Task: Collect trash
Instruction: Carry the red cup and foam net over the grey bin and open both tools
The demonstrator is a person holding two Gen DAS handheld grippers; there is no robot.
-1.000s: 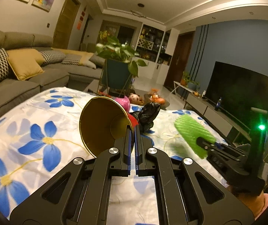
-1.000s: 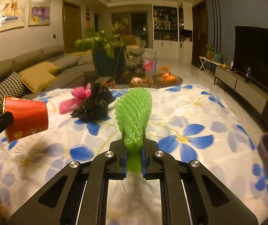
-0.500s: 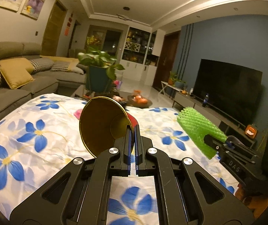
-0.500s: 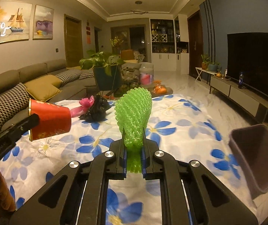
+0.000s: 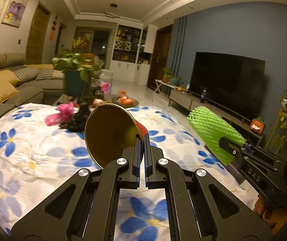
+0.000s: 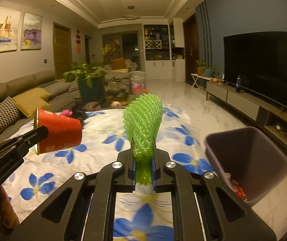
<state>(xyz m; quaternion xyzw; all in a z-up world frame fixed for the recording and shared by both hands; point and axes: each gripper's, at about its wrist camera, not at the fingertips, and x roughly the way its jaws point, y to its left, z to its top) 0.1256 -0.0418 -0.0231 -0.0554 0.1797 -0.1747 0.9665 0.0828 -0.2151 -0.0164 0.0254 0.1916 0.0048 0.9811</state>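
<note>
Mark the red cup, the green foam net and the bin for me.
red cup [image 6: 60, 133], right wrist view, on its red side wall.
green foam net [image 6: 143, 118], right wrist view, on its upper mesh body.
bin [image 6: 249, 156], right wrist view, on its inner wall.

red paper cup [image 5: 111, 132] tipped sideways, green foam net [image 6: 143, 124] upright

There are two claws, the left claw [image 5: 141, 140] and the right claw [image 6: 143, 150]. One red paper cup [image 6: 60, 133] and one green foam net [image 6: 144, 126] are visible. On the tabletop [image 5: 33, 160], at 11 o'clock, lie one pink bag [image 5: 60, 115] and one black bag [image 5: 77, 121]. One purple bin [image 6: 249, 160] stands at 3 o'clock.
</note>
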